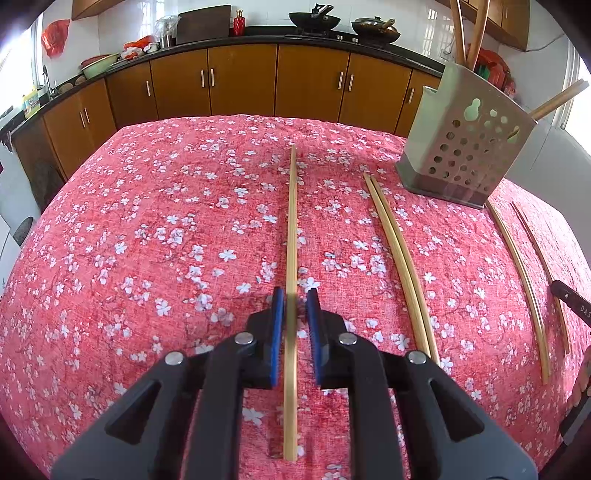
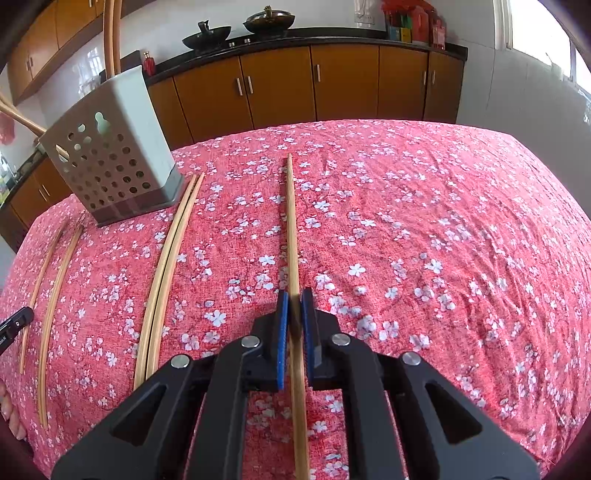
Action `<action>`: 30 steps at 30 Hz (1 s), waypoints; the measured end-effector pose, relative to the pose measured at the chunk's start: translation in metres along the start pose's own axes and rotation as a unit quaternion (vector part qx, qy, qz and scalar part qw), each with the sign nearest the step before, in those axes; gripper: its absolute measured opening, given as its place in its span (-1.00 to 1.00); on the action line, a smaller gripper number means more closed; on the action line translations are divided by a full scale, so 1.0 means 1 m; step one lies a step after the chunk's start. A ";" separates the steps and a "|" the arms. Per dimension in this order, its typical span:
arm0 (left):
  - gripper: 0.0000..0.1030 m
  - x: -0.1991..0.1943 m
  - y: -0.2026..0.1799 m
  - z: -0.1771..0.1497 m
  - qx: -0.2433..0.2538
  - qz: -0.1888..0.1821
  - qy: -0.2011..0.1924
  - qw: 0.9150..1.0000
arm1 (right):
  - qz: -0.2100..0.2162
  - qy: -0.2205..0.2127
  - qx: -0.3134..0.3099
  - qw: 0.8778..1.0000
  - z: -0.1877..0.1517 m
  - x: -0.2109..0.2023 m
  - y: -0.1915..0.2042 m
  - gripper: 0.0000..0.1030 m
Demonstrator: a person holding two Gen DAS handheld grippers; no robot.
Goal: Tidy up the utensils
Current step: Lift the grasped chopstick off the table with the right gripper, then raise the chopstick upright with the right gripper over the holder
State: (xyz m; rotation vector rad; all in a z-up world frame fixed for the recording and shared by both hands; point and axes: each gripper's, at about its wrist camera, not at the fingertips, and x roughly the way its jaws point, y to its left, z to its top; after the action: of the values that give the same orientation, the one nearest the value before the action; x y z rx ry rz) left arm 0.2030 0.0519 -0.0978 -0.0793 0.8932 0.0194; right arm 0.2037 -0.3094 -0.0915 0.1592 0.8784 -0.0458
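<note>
In the left wrist view a bamboo chopstick (image 1: 293, 236) lies on the red floral tablecloth and runs between the pads of my left gripper (image 1: 295, 306), which stand a little apart from it. In the right wrist view another chopstick (image 2: 293, 236) runs between the pads of my right gripper (image 2: 294, 308), which are nearly closed around it. A pair of chopsticks (image 1: 399, 254) lies between the two grippers; it also shows in the right wrist view (image 2: 168, 266). A perforated metal utensil holder (image 1: 467, 147) stands at the back, also in the right wrist view (image 2: 110, 155), with wooden utensils in it.
Two more chopsticks (image 1: 524, 284) lie at the right of the left wrist view and at the left of the right wrist view (image 2: 55, 295). Brown kitchen cabinets (image 1: 240, 81) and a counter with woks (image 1: 314, 20) stand beyond the table's far edge.
</note>
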 end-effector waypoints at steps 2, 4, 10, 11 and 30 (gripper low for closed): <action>-0.70 0.000 0.000 0.000 0.000 0.000 0.000 1.000 | 0.000 0.000 0.001 1.000 0.000 0.000 0.000 -0.83; -0.70 0.000 0.000 0.001 0.000 0.000 0.000 1.000 | -0.001 0.000 0.000 1.000 0.000 0.000 0.000 -0.83; -0.70 -0.001 0.000 0.001 0.000 0.000 0.000 1.000 | -0.003 0.000 -0.001 1.000 0.000 0.000 0.002 -0.82; -0.70 -0.001 0.000 0.000 0.000 0.000 0.000 1.000 | -0.003 0.000 -0.001 1.000 0.000 0.000 0.002 -0.82; -0.68 -0.012 -0.005 -0.011 0.007 0.004 0.001 1.000 | -0.004 0.001 -0.009 1.000 -0.012 -0.010 0.005 -0.83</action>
State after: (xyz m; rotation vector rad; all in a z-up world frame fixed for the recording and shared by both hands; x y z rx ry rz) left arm 0.1866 0.0462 -0.0950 -0.0634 0.8956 0.0205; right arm 0.1886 -0.3025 -0.0904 0.1403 0.8809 -0.0448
